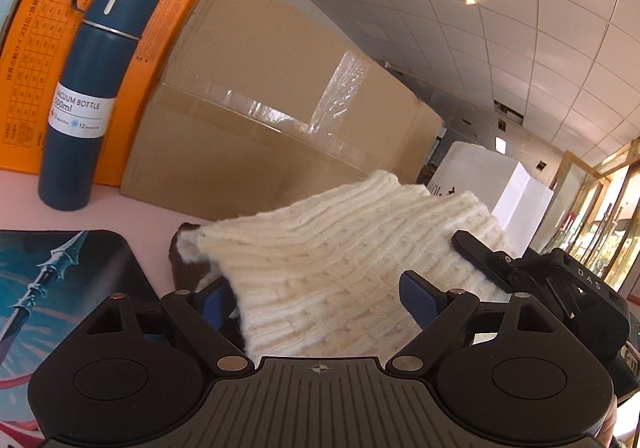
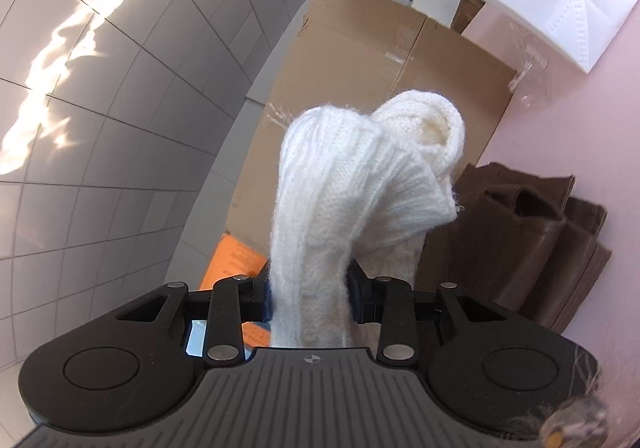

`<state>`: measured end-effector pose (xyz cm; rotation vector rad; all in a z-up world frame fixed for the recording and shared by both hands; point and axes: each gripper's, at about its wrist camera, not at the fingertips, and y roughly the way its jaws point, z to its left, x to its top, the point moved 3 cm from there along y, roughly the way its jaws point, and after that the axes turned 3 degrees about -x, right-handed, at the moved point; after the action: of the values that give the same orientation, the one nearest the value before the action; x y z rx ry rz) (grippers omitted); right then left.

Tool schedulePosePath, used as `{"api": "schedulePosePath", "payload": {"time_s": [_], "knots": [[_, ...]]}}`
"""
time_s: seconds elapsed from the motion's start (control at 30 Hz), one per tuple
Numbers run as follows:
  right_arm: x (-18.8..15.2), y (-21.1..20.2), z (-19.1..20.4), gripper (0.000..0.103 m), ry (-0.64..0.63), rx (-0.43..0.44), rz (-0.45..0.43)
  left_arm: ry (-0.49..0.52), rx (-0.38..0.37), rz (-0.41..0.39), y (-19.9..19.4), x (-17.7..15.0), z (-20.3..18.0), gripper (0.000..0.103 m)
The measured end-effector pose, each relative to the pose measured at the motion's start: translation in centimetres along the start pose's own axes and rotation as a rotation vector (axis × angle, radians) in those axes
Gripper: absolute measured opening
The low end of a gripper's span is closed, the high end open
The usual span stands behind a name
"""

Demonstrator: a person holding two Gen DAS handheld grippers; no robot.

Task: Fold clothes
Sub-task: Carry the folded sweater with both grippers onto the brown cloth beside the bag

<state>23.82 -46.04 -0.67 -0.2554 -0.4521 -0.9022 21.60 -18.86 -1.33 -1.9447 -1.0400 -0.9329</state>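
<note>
A cream ribbed knit garment (image 1: 332, 248) hangs in the air between both grippers. My left gripper (image 1: 320, 302) stands wide open. The knit passes through its gap and over the left blue pad, while the right pad's face shows bare. My right gripper (image 2: 308, 296) is shut on a bunched part of the knit garment (image 2: 340, 184), which rises out of its jaws and curls over. One of its black fingers (image 1: 476, 252) rests against the knit at the right of the left wrist view. A folded brown garment (image 2: 532, 248) lies on the pink table (image 2: 580, 128) beyond the knit; its edge (image 1: 184, 268) shows under the knit.
A blue vacuum bottle (image 1: 92, 96) stands at the left in front of an orange box (image 1: 36, 48). A large taped cardboard box (image 1: 280, 108) lines the back. A white box (image 1: 488, 176) stands at the right. A printed mat (image 1: 60, 288) lies at the near left.
</note>
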Motion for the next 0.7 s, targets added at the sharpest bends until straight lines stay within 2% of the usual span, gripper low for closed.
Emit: {"api": "schedulePosePath", "payload": {"time_s": [0.17,0.23,0.43,0.5,0.57,0.7], "knots": [[-0.2,2.5,-1.3,0.031,-0.207,-0.29,-0.07,0.075,0.127,0.08,2.4,-1.7,0.3,0.09],[-0.6,3.2,-1.5,0.032,-0.258,-0.36,-0.063,0.107,0.162,0.12,3.1,-2.2,0.4,0.092],[-1.8,5.2,-2.1,0.047,-0.458,-0.602,-0.085,0.181,0.204,0.157,3.5,-2.5,-0.3,0.094],[-1.9,5.3,-2.7,0.054,-0.453,-0.625,-0.091,0.169,0.2,0.159,3.1,-2.4,-0.4,0.094],[-2.0,4.8,-2.8,0.08,-0.426,-0.661,-0.117,0.157,0.192,0.16,2.4,-2.2,-0.3,0.094],[-2.2,3.2,-3.2,0.085,-0.394,-0.659,-0.205,0.156,0.186,0.147,0.1,-1.9,-0.2,0.095]]}}
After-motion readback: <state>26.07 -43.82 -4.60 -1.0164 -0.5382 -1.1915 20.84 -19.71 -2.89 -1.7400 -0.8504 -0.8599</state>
